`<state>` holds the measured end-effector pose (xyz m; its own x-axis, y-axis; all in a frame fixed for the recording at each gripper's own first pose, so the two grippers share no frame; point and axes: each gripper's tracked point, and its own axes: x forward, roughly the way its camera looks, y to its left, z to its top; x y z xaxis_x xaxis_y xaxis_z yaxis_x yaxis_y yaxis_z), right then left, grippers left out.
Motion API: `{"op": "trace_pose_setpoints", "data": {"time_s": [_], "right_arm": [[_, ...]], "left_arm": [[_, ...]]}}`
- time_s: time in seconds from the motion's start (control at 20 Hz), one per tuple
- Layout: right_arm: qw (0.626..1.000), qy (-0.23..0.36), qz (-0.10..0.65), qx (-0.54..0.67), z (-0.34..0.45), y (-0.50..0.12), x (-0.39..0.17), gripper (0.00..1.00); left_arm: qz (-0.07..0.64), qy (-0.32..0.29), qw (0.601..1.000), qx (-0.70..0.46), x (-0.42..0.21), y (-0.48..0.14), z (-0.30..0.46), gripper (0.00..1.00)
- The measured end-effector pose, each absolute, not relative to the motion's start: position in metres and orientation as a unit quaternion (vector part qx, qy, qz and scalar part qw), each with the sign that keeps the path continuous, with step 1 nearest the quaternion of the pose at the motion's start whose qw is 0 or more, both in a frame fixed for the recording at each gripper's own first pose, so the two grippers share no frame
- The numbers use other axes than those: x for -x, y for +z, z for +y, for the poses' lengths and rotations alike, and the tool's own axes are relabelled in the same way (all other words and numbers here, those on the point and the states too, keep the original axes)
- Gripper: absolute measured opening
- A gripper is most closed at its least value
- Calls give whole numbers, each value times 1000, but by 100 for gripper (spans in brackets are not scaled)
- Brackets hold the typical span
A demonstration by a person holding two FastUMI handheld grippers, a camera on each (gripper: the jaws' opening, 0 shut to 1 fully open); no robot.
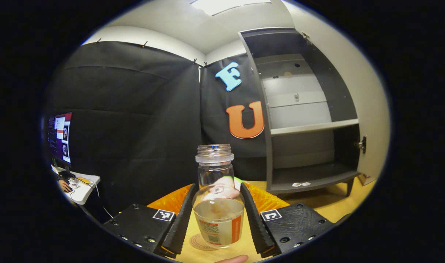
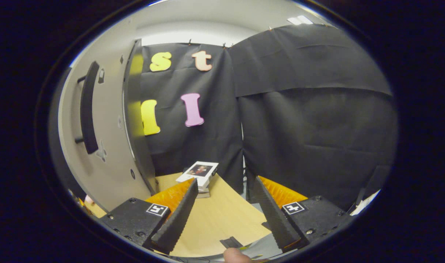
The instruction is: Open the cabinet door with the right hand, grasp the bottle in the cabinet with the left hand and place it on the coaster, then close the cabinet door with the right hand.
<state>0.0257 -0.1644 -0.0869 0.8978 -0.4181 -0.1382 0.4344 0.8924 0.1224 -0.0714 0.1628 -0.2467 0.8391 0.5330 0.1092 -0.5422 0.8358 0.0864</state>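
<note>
A clear bottle point(image 1: 218, 215) with an orange label and some liquid stands upright between the fingers of my left gripper point(image 1: 218, 187), which is shut on its body. Its base is over a round brown coaster point(image 1: 197, 241) on the wooden table point(image 1: 332, 210); I cannot tell whether it touches. Behind it to the right, the grey cabinet point(image 1: 310, 126) is open with bare shelves and its door point(image 1: 373, 109) swung wide. In the right gripper view, my right gripper point(image 2: 226, 181) is open and holds nothing. The cabinet door point(image 2: 109, 146) and its black handle point(image 2: 87, 109) are close on the left.
A white box with a picture point(image 2: 199, 171) lies at the far edge of the table point(image 2: 215, 219). A monitor point(image 1: 60, 137) and a small white desk point(image 1: 81, 186) with a person's hand stand at the far left. Two small white pieces point(image 1: 300, 184) lie on the cabinet's bottom shelf.
</note>
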Motion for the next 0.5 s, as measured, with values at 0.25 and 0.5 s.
{"op": "trace_pose_setpoints", "data": {"time_s": [0.25, 0.5], "right_arm": [[969, -219, 107, -33, -151, -108, -34, 99], [973, -202, 113, -19, -127, -106, -43, 99]], "left_arm": [[-2, 292, 955, -48, 56, -303, 194, 71], [1, 284, 957, -50, 52, -314, 196, 71]]}}
